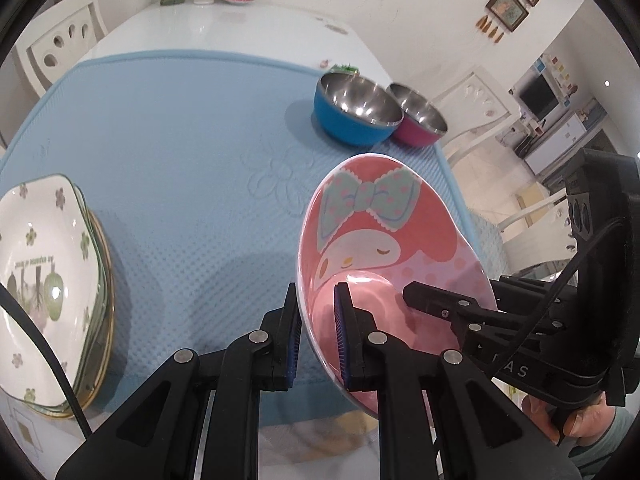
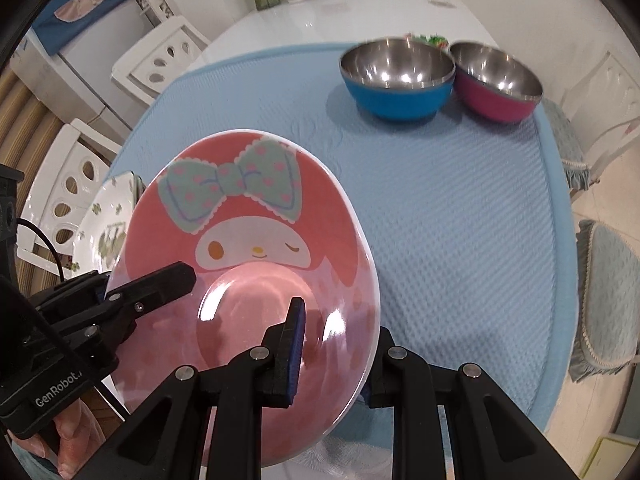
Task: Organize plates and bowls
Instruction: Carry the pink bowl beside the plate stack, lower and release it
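Carrying the pink plate (image 1: pixel 384 248) between both claws, each clamped on a rim.
Keep left claw (image 1: pixel 318 340) and right claw (image 2: pixel 336 354) level; lower onto the stacked plates (image 1: pixel 44 292) beside the left claw.

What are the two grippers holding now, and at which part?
Both hold the pink plate by its rim: the left gripper on one edge, the right gripper on the opposite edge.

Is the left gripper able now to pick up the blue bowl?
Probably not. The left gripper is shut on the pink plate, which the right gripper also holds. The blue bowl stands unobstructed on the far mat, so the plate must go down first.
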Motion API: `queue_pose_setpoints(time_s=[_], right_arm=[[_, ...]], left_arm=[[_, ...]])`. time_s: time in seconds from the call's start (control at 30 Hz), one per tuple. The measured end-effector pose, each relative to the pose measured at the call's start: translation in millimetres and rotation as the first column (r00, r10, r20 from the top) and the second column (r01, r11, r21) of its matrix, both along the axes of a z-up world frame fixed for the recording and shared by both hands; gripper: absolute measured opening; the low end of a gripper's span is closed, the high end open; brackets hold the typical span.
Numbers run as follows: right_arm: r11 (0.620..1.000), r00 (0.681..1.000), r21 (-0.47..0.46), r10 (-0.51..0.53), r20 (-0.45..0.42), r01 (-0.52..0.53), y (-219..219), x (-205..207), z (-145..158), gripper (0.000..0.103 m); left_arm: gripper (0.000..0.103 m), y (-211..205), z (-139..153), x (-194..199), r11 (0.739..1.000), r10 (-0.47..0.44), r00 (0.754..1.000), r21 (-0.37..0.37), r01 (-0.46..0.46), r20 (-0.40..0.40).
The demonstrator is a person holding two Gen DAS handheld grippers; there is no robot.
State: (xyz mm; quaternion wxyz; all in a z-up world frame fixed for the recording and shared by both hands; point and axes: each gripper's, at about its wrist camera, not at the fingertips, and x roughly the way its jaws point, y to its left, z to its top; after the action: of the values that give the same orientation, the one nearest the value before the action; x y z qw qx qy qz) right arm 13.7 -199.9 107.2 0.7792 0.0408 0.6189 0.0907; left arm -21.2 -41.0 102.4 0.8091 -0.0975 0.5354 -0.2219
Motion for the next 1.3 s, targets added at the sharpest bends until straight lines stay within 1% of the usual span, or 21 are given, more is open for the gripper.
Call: queue_pose_setpoints(time_s=[0.17,0.3,0.6,0.83,0.93,1.1,1.3], right_arm=[[0.999,0.998,0.024,-0.028,-0.063,0.03,-4.6,-5.2,-19.2,0.022],[0.999,0.996,0.015,-0.036,-0.079,0.038,-7.6,-7.1,-26.8,0.022],[0.999,0.996,0.014,-0.04,-0.085,0.041,-10.8,-9.8,-27.6,0.022],[0.999,0.996,0.023,-0.045,-0.081,0.047,-12.5,-12.8,-22.8,0.022],[0.999,0.997,0.016,-0.038,-0.066,0.039,-14.9,-14.8,-15.7,0.022],[0.997,0.997,0.036,-0.06,-0.041,0.061,-30.1,-16.2,3.2,0.022],[0.991,0.994,0.082,-0.104,-0.021,0.105,-48.4,-12.1,24.5,0.022]], left_arm=[[0.012,-2.4,-17.9,-4.0,1.0,-0.008,0.999,0.014,0.008,-0.037],[0.012,-6.1,-27.2,-5.5,1.0,-0.015,0.998,0.019,0.016,-0.058],[0.012,-10.8,-31.5,-6.0,1.0,-0.013,0.997,0.021,0.015,-0.07],[0.012,-5.2,-30.5,-7.0,1.0,-0.006,0.998,0.018,0.007,-0.068],[0.012,-4.2,-26.9,-6.8,1.0,-0.004,0.998,0.027,0.005,-0.056],[0.012,8.2,-13.0,-7.8,0.999,0.016,1.0,0.028,-0.015,-0.025],[0.012,15.8,16.7,0.3,0.999,0.029,0.999,0.021,-0.03,0.043]])
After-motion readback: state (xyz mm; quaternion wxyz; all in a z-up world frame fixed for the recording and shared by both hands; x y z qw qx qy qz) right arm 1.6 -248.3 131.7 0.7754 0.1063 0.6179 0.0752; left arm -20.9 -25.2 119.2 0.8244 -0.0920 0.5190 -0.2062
